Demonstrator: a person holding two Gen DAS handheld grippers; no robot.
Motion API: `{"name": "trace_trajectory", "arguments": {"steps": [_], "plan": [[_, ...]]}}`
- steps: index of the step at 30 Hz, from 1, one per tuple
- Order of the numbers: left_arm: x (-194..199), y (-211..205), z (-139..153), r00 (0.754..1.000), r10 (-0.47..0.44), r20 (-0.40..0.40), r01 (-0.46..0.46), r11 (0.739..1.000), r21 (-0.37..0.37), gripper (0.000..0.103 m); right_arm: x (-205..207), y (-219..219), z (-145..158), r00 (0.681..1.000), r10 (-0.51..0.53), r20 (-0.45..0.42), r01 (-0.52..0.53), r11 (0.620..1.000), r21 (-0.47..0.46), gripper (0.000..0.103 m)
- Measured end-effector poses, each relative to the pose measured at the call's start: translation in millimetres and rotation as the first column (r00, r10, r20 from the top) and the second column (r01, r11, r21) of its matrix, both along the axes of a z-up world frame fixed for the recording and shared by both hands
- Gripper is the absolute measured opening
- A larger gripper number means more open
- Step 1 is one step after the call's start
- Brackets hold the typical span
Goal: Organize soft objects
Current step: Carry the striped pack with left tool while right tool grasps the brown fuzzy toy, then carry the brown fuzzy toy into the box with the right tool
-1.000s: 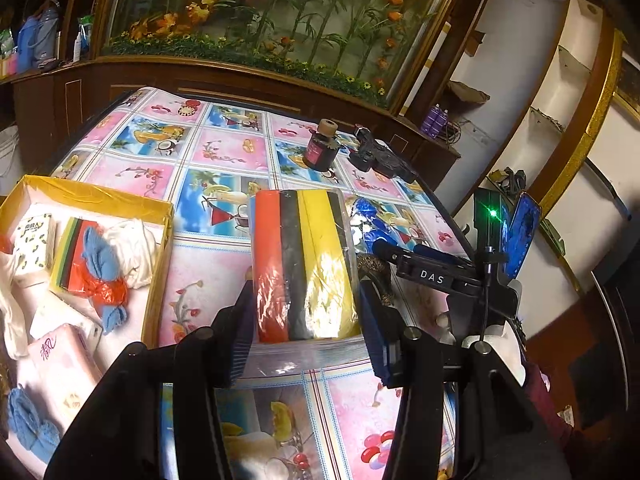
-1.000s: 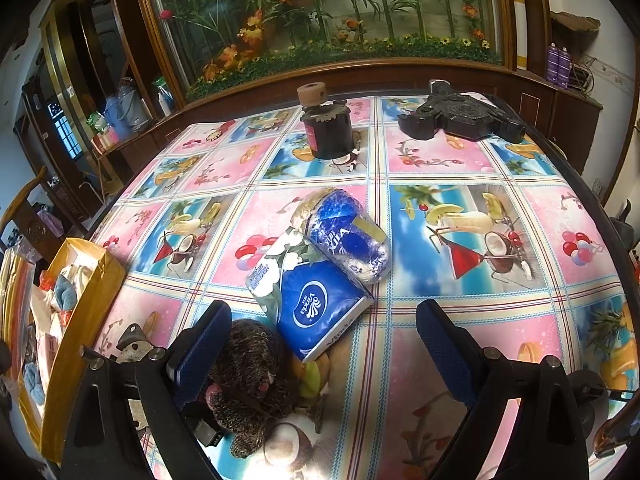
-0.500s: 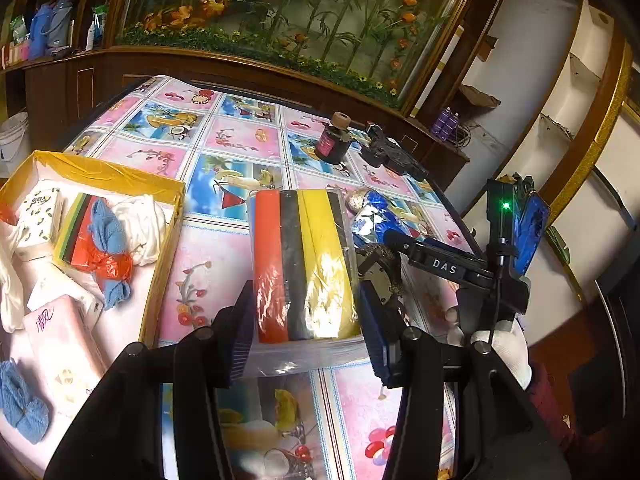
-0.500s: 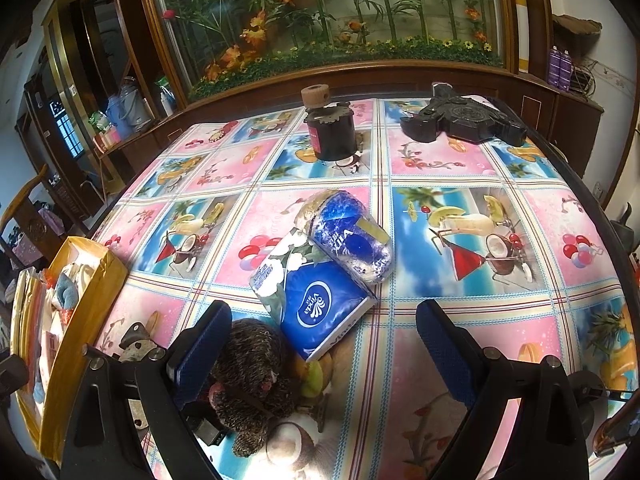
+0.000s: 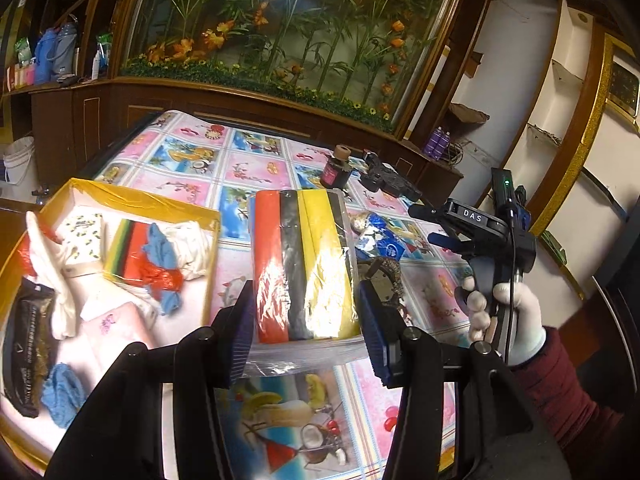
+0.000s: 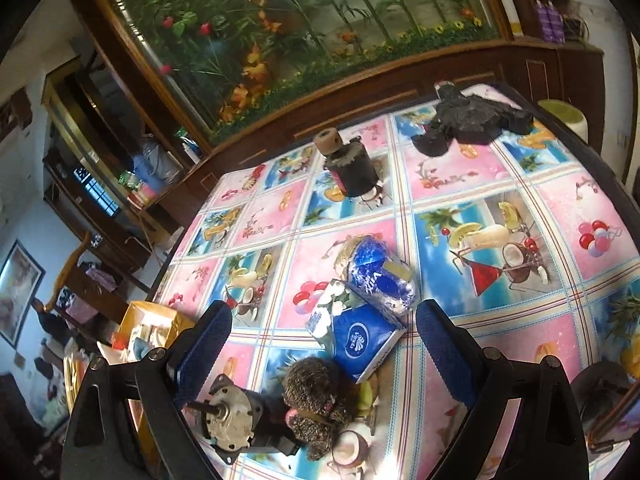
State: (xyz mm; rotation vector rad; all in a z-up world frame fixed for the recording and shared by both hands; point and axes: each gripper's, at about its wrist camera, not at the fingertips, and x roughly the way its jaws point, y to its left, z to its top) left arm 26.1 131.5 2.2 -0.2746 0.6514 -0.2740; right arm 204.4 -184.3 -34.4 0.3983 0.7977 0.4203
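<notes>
While my left claw [image 5: 306,336] stays out of the box, its pads are clamped on a plastic-wrapped pack of red, black and yellow sponges [image 5: 303,268], held above the tablecloth [image 5: 248,168]. Left of it sits the yellow box [image 5: 132,204] of soft things. My right claw [image 6: 320,344] hangs spread and empty over a brown plush bear [image 6: 316,396], with blue tissue packs [image 6: 366,340] just beyond.

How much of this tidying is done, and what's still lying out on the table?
Partly done. The yellow box already holds cloths and soft packets. In hand: the left gripper grips a wrapped pack of coloured sponges above the table. Left over: two blue tissue packs and a brown plush toy lie ahead of the open, empty right gripper.
</notes>
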Motion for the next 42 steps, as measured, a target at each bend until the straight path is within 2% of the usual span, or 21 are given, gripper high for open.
{"name": "trace_trajectory", "arguments": {"steps": [1,3,6,11,17,18,19,20,26,33,42], "plan": [[-2.4,3.9,-0.3,1.0,0.005,0.005,-0.005,1.0,0.005,0.047,4.2,-1.8,-2.9,1.0,-0.001,-0.03,0.001,1.0,-0.004,0.094],[-5.8,10.3,-1.9,1.0,0.007,0.007,-0.007,1.0,0.011,0.047,8.9,-2.8,-6.9,0.996,0.005,-0.084,-0.006,1.0,-0.007,0.081],[-8.1,19.0,-6.9,1.0,0.007,0.0,-0.007,1.0,0.018,0.047,1.4,-1.0,-14.7,0.989,0.058,-0.134,-0.058,0.998,0.002,0.068],[-8.8,25.4,-15.0,1.0,0.013,-0.02,-0.013,1.0,0.001,0.047,-4.7,8.2,-26.7,0.982,0.095,-0.164,-0.087,0.995,0.058,0.065],[-14.9,27.7,-15.2,1.0,0.019,-0.022,-0.019,1.0,-0.003,0.047,2.7,25.1,-40.0,0.982,0.099,-0.162,-0.094,0.995,0.035,0.06],[-15.5,27.9,-15.1,1.0,0.02,-0.023,-0.02,1.0,-0.003,0.047,2.4,25.4,-40.3,0.983,0.102,-0.155,-0.097,0.994,0.041,0.045],[-14.5,27.7,-14.8,1.0,0.02,-0.024,-0.02,1.0,-0.003,0.047,1.7,25.9,-41.2,0.982,0.11,-0.154,-0.102,0.993,0.058,0.036],[-14.6,27.5,-14.8,0.999,0.021,-0.026,-0.021,1.0,-0.003,0.047,2.0,27.3,-43.9,0.981,0.112,-0.162,-0.105,0.993,0.051,0.031],[-16.5,27.1,-13.6,0.999,0.026,-0.026,-0.026,1.0,-0.006,0.047,-15.8,23.0,-38.4,0.992,0.073,-0.101,-0.071,0.997,0.025,0.03],[-25.4,25.4,-10.1,0.999,0.028,-0.018,-0.028,1.0,-0.001,0.047,-51.1,16.8,-12.7,0.999,0.049,-0.009,-0.049,0.998,-0.039,0.031],[-45.0,27.5,-3.8,0.999,0.034,0.003,-0.034,0.999,0.005,0.047,-99.2,25.3,21.2,0.993,0.087,0.079,-0.082,0.994,-0.069,0.031]]}}
